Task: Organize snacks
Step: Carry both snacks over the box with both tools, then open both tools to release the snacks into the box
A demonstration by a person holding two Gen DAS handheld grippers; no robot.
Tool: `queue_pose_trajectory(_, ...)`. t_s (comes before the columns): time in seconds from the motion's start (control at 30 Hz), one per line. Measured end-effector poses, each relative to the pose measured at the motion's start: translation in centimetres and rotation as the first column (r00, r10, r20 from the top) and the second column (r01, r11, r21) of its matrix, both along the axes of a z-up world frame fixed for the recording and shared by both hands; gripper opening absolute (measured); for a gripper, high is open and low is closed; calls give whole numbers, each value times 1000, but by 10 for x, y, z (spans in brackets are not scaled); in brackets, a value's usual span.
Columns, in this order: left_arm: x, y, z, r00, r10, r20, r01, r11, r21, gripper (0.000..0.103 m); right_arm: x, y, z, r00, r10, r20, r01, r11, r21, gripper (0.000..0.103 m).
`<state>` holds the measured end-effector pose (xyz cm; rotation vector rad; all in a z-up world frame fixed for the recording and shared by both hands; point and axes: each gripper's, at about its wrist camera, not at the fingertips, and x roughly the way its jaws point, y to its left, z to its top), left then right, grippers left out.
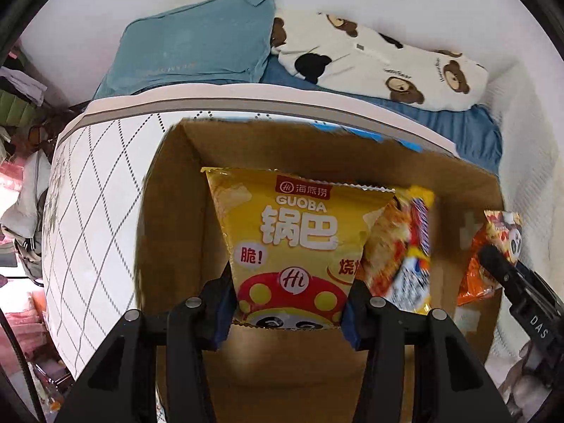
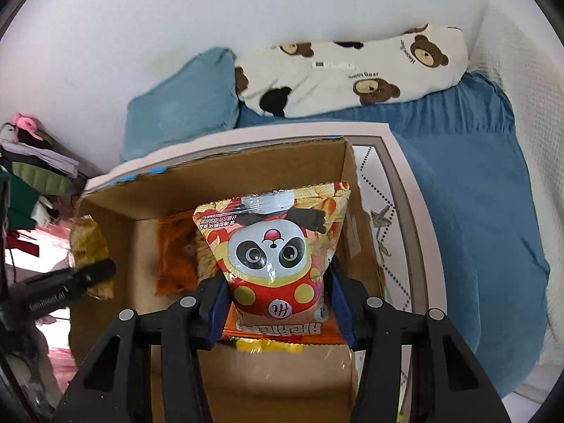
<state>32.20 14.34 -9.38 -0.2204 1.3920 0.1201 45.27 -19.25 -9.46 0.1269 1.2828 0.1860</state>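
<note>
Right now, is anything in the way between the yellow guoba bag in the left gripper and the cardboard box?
Nothing visible blocks it. The left gripper holds the yellow guoba bag over the open cardboard box, flaps clear. Another snack packet sits just right of it.

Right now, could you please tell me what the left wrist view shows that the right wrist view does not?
Only the left wrist view shows the front of the yellow snack bag gripped in the left claw, with a second packet beside it.

Only the right wrist view shows the panda snack bag up close in the right claw, upside down, and an orange packet lying inside the box.

Both show the open cardboard box below, the blue pillow and the bear-print pillow beyond.
</note>
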Motion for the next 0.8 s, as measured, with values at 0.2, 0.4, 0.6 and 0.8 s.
queue_pose_trajectory(0.2, 22, -1, -16, 998, -1, -58, 0, 1000, -7, 47, 22, 9, -26, 998, 0, -64, -2, 999, -37, 97)
queue_pose_trajectory(0.4, 19, 5, -16, 1000, 15, -21, -15, 1000, -19, 95, 14, 15, -27, 997, 36, -71, -39, 998, -49, 97)
queue_pose_trajectory(0.6, 3, 4, -15, 1000, 25, -5, -25, 999, -38, 95, 1, 17, -24, 997, 45, -69, -48, 998, -37, 97)
queue_pose_trajectory(0.8, -30, -1, -8, 999, 30, 40, -29, 999, -20, 95, -30, 15, -18, 996, 67, -52, -69, 997, -30, 97)
